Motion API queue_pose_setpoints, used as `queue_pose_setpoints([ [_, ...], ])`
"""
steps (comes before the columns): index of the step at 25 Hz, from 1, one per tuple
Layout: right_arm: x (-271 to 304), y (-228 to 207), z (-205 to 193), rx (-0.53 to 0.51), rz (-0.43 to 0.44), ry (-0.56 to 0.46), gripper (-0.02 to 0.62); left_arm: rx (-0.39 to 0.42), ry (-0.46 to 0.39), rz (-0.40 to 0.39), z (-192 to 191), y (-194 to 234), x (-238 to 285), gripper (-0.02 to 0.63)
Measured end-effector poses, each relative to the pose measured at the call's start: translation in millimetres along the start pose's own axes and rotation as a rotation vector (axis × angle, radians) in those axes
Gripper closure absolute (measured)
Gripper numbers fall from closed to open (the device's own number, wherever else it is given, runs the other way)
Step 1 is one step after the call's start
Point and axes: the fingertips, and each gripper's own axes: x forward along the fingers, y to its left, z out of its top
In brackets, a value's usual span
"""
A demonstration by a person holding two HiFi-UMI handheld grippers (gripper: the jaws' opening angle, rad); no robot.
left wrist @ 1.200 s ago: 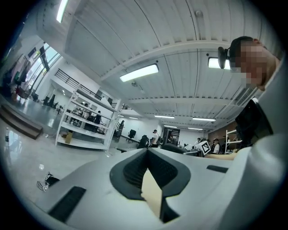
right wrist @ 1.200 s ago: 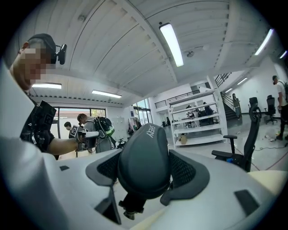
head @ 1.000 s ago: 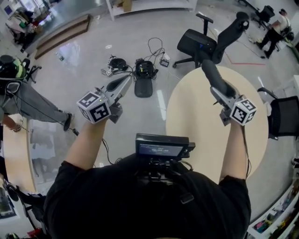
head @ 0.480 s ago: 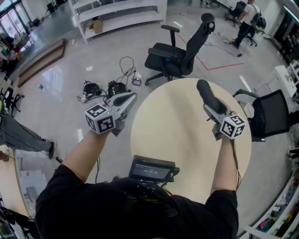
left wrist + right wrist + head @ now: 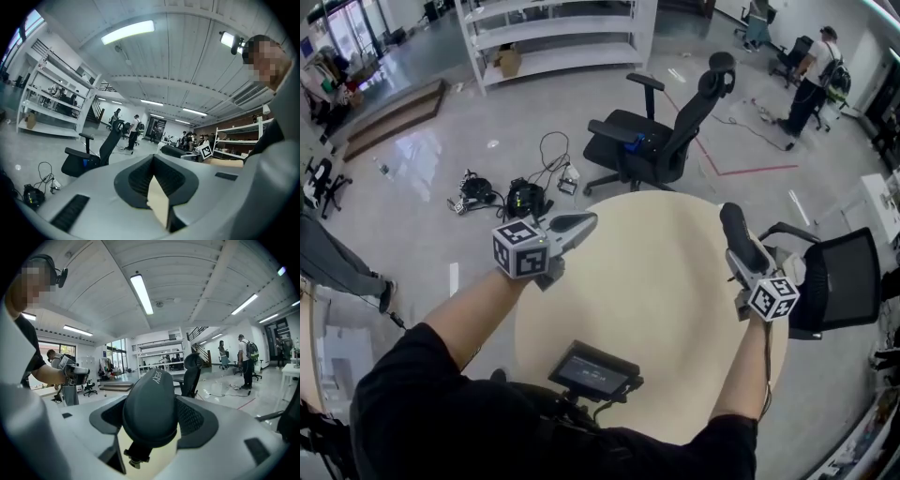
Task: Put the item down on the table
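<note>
Currently mid-carry, set-down not yet done. Right hand-held gripper (image 5: 753, 272) is pinching a dark oblong item (image 5: 150, 408), rounded on top with a small stem or clamp fitting hanging underneath; its far end juts forward past the jaws. The item is in the air over the right part of the round beige tabletop (image 5: 647, 281), and pale surface shows beneath it in the right gripper view. How high it sits I cannot tell. Left hand-held gripper (image 5: 579, 224) has its jaws pressed together on nothing, only a sliver of tabletop showing past them. Pose: the right forearm reaches straight ahead over the right side of the tabletop, marker cube toward the body, gripper and item angled up and slightly inward. The left forearm comes in from the lower left, its gripper pointing across the left rim, roughly level. To do this step well, my read is: lower the right gripper over bare surface well inside the rim, since a black office chair (image 5: 661, 141) stands just beyond the far edge and another chair (image 5: 834, 281) beside the right edge. Tip the wrist so the item's long side meets the tabletop, not the stem, which would likely let it rock or roll. Spread the jaws only once it is resting, then back out along the jaw line. The left gripper is best kept off to its side.
</note>
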Motion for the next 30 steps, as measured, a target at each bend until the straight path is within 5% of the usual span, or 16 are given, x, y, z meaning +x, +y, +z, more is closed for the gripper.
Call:
queue_pose_setpoints([
  [11,-37.5,-155.7,-73.3,-0.008,-0.194,0.025,0.270,-0.086,0.070,-0.034,-82.9,-3.1,99.5,0.604],
  [30,-72.2,-280.5,-194.8,-0.045,-0.412,0.255,0.270,-0.165,0.088,-0.142,-156.0,-14.9,229.0,0.604],
])
